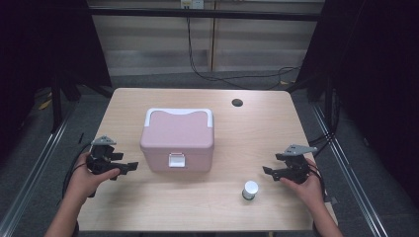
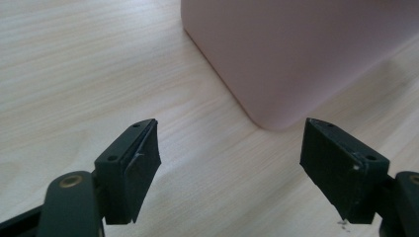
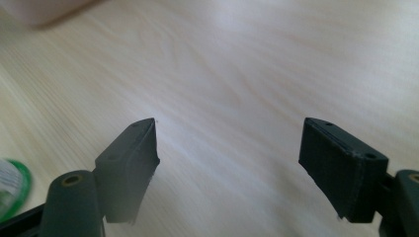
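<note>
A pink cooler box (image 1: pixel 177 140) with a white handle and a white front latch stands shut in the middle of the wooden table (image 1: pixel 257 133). My left gripper (image 1: pixel 129 167) hovers just left of the box's front corner, open, nothing between its jaws. In the left gripper view the box's rounded corner (image 2: pixel 296 54) lies ahead of the left gripper (image 2: pixel 230 153). A small jar with a white lid and green label (image 1: pixel 250 189) stands near the front edge. Right of that jar, my right gripper (image 1: pixel 267 171) is open and empty. The jar's green edge (image 3: pixel 12 187) shows left of the right gripper (image 3: pixel 228 153).
A dark round hole (image 1: pixel 237 102) sits in the table's far right part. Metal rails run along both sides of the table. Black cables hang over the floor behind the far edge.
</note>
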`<state>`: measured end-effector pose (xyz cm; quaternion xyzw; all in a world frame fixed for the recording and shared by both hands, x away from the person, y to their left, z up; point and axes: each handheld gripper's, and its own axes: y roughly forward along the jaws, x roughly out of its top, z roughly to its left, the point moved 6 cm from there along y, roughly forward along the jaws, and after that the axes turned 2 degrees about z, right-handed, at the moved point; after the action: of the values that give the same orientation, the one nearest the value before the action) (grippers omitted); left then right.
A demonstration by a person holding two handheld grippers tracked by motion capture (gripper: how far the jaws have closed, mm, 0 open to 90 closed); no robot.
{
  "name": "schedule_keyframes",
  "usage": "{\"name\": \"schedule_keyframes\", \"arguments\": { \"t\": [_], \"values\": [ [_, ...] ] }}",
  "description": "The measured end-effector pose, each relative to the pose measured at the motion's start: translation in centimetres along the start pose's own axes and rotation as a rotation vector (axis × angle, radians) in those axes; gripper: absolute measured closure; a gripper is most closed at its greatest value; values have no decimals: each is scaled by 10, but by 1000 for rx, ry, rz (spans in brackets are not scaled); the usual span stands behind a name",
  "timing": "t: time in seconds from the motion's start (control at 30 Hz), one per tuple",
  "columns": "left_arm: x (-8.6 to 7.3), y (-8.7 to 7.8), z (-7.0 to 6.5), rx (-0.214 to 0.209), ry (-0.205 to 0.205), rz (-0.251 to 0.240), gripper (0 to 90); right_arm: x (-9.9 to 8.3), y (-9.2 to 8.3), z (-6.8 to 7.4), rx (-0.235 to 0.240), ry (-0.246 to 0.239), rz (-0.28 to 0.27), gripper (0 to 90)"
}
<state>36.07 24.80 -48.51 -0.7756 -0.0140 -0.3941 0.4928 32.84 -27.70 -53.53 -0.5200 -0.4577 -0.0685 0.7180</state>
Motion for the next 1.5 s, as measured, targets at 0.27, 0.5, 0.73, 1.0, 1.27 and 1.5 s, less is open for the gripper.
{"name": "schedule_keyframes", "arguments": {
  "t": [0.27,0.5,0.73,1.0,1.27,1.5],
  "values": [
    [37,-27,6,19,-73,29,252,34,-4,21,66,-24,-70,231],
    [56,-34,1,17,-92,66,267,45,6,33,94,-77,-30,239],
    [71,-36,3,38,-136,133,293,59,10,38,121,-93,-38,277],
    [93,-36,4,65,-169,152,327,71,19,48,146,-111,-29,383],
    [113,-33,-9,22,-194,161,357,72,28,57,161,-144,0,404],
    [121,-19,-24,-15,-191,189,357,73,32,62,186,-158,16,428]
  ]
}}
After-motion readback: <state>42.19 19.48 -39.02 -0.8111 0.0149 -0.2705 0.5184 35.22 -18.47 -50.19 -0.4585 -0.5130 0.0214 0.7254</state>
